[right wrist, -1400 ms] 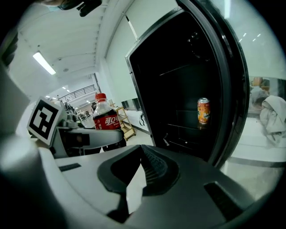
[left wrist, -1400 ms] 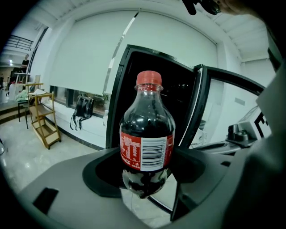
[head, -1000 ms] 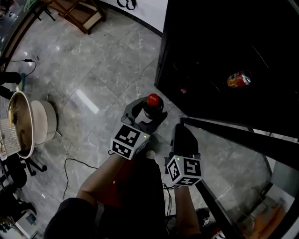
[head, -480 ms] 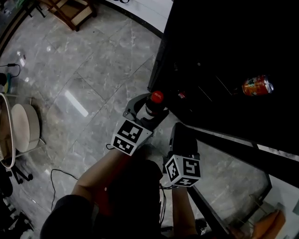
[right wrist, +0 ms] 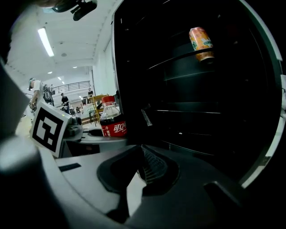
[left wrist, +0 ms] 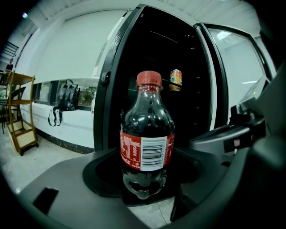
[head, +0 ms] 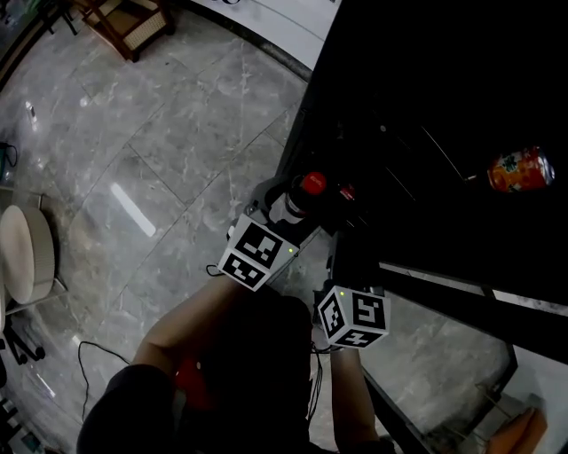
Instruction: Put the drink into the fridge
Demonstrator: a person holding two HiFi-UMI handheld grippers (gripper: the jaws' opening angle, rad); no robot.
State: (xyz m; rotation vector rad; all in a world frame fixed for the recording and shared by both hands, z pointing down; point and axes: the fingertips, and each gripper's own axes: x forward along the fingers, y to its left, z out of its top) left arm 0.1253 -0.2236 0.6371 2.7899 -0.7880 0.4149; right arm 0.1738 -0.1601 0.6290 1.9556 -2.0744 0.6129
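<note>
A cola bottle with a red cap and red label stands upright between the jaws of my left gripper, which are shut on its lower body. In the left gripper view the bottle fills the middle, with the open dark fridge right behind it. The bottle is at the fridge's front edge, low by the floor. My right gripper is just right of it, jaws together and holding nothing; the right gripper view looks into the fridge shelves.
An orange can lies on a wire shelf inside the fridge. The fridge's glass door stands swung open at the right. A wooden rack, a white round stool and a floor cable lie to the left.
Both grippers have sunk and moved in toward the fridge. The bottle, still gripped, went from over the open floor to the fridge's front edge.
</note>
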